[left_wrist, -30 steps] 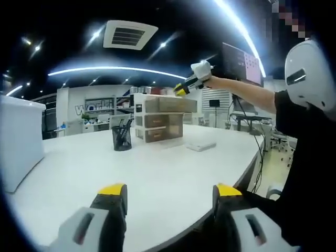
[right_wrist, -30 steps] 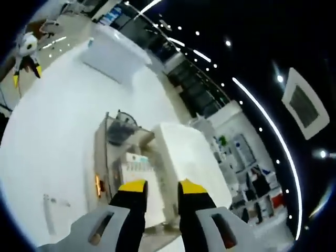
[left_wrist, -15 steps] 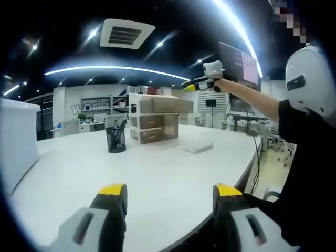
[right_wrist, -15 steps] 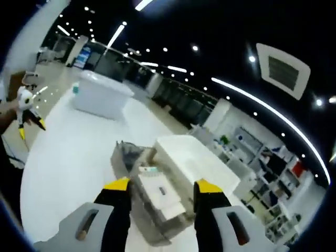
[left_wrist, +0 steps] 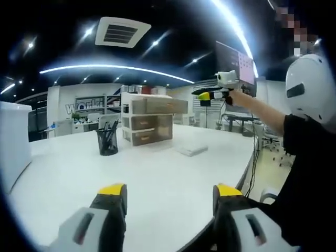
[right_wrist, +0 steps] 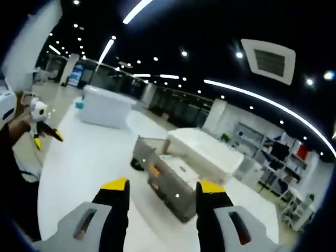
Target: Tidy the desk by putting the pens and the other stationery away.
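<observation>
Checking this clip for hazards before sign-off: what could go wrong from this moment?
1. The right gripper is held high beside the grey three-drawer organiser; a quick descent could knock it.
2. The black mesh pen cup is tall and light, so a clumsy grasp might tip it.
3. The flat white pad lies low on the white desk and may be hard to pinch.

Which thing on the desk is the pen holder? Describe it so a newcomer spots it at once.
Start at the big white curved desk and find the white drawer unit with translucent brownish drawers near its far side. Just left of that unit in the left gripper view stands the black mesh pen cup, upright with dark pens inside. It is the one small dark item there, unlike the flat white pad lying to the right.
</observation>
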The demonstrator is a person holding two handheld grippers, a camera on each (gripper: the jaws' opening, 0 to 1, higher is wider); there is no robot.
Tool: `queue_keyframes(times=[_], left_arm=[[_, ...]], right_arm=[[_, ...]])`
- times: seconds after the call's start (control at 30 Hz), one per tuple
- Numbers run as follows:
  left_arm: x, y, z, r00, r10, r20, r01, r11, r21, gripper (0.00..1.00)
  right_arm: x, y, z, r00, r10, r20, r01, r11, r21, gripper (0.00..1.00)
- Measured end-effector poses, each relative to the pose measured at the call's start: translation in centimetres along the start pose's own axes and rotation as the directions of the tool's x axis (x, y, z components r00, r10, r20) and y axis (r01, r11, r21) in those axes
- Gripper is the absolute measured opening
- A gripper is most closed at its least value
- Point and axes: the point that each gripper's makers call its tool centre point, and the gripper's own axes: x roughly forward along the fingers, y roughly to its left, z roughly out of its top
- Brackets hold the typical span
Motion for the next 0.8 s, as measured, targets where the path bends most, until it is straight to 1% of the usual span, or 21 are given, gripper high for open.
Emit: queue_keyframes(times=[0.2,0.3,0.37,0.47,0.63,0.73,0.8], left_arm=[[0.5,-0.2,0.1,1.000,-0.013,-0.005,0.013,1.000,0.002,0.66],[0.7,-0.3,0.1,1.000,-0.016,-0.008,0.016,1.000,0.003,0.66],[0.7,-0.3,0.1,1.000,-0.017,-0.007,0.017,1.000,0.001,0.66],[0.9,-0.3,0.1,1.000,-0.016,-0.007,0.016,1.000,-0.007,0.66],[1.4,-0.6,-0.1,1.000,-0.027,-0.014,0.027,1.000,-0.009,0.66],[1.6,-0.8,0.0,0.999,-0.034,-0.016,0.034,0.999,-0.006,0.66],[1.7,-0.9,0.0,0.999,-0.037,-0.014,0.037,0.999,-0.005,0.66]], right_arm=[[-1.9,1.2,-1.9,1.000,-0.027,0.013,0.026,0.998,0.049,0.48],[-3.0,1.6,-2.8,0.998,-0.057,0.024,0.055,0.996,0.075,0.48],[-3.8,2.1,-3.4,0.996,-0.083,0.044,0.078,0.990,0.116,0.49],[-4.7,3.0,-4.2,0.991,-0.123,0.056,0.114,0.984,0.138,0.50],[-5.9,4.8,-5.3,0.983,-0.167,0.075,0.152,0.973,0.174,0.50],[-6.4,6.0,-6.2,0.982,-0.176,0.073,0.158,0.966,0.206,0.50],[-6.8,6.7,-6.7,0.978,-0.195,0.072,0.175,0.958,0.227,0.50]])
